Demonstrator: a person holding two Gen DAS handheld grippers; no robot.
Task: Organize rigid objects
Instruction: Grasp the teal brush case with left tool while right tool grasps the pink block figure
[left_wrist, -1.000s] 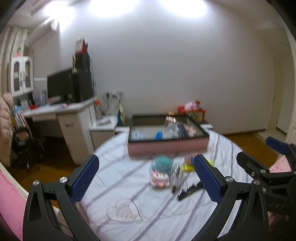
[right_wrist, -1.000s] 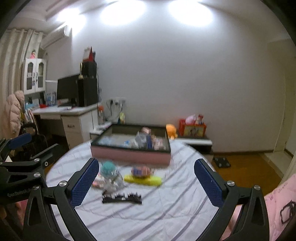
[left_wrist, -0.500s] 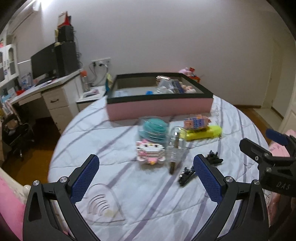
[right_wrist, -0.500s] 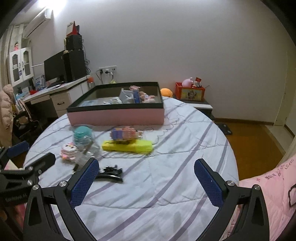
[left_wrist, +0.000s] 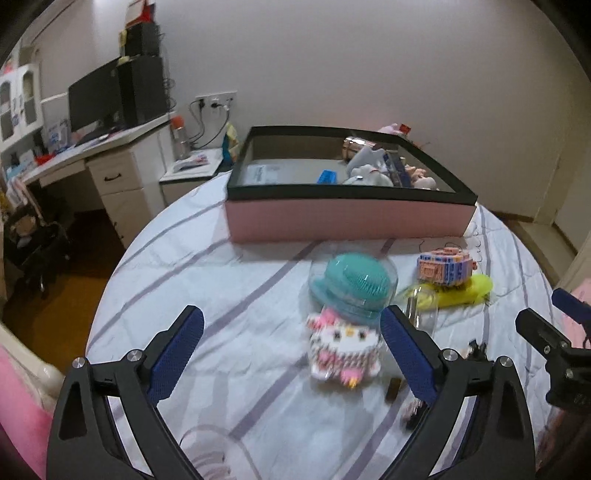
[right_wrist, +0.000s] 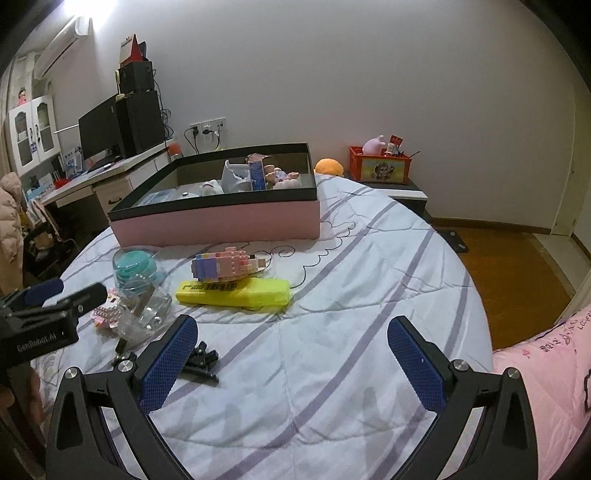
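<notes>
Now we bring the left tool (left_wrist: 291, 350) in, closing yet empty, toward the cat (left_wrist: 343, 347); the right tool (right_wrist: 291, 362) gapes, empty, near the clip (right_wrist: 201, 363).

Bare striped bedspread (right_wrist: 351, 332) is lying open toward the right. A pink box (right_wrist: 221, 221) is blocking the far side, and a toy cluster (left_wrist: 351, 314) is crowding the left.
</notes>
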